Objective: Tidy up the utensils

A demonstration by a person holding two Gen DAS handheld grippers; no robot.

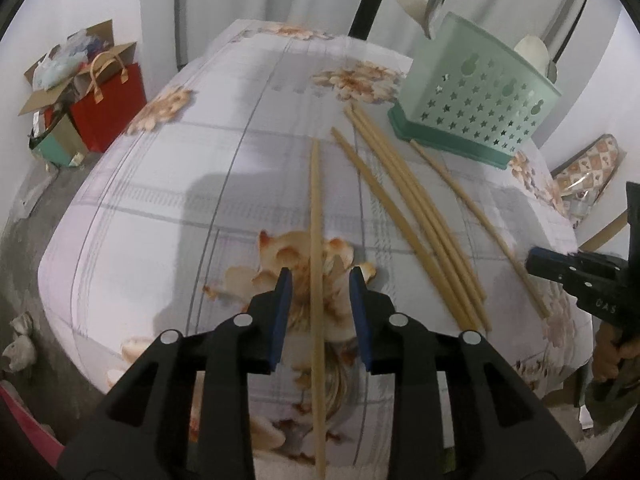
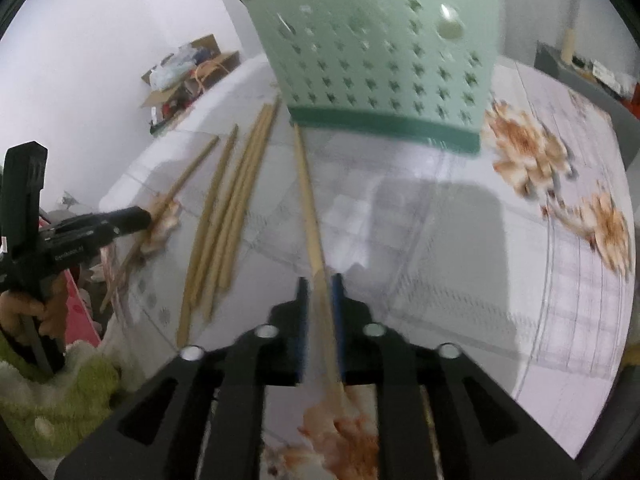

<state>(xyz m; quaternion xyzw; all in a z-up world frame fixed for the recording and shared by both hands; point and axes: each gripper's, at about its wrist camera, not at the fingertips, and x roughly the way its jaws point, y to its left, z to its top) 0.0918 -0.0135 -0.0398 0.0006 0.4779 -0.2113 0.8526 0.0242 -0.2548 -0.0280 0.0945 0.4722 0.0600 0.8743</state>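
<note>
- The left gripper (image 1: 319, 280) has its fingers spread either side of one chopstick (image 1: 316, 248) lying lengthwise on the floral tabletop (image 1: 160, 208); neither pad touches it, so it looks lined up for a pickup.
- The right gripper (image 2: 319, 284) has narrow-set fingers around another chopstick (image 2: 308, 200); blur hides whether they pinch it.
- That stick's far tip points at the green holder (image 2: 380, 64) at the top of the frame, the likely destination.
- More chopsticks (image 1: 412, 216) lie loose at centre right.
</note>
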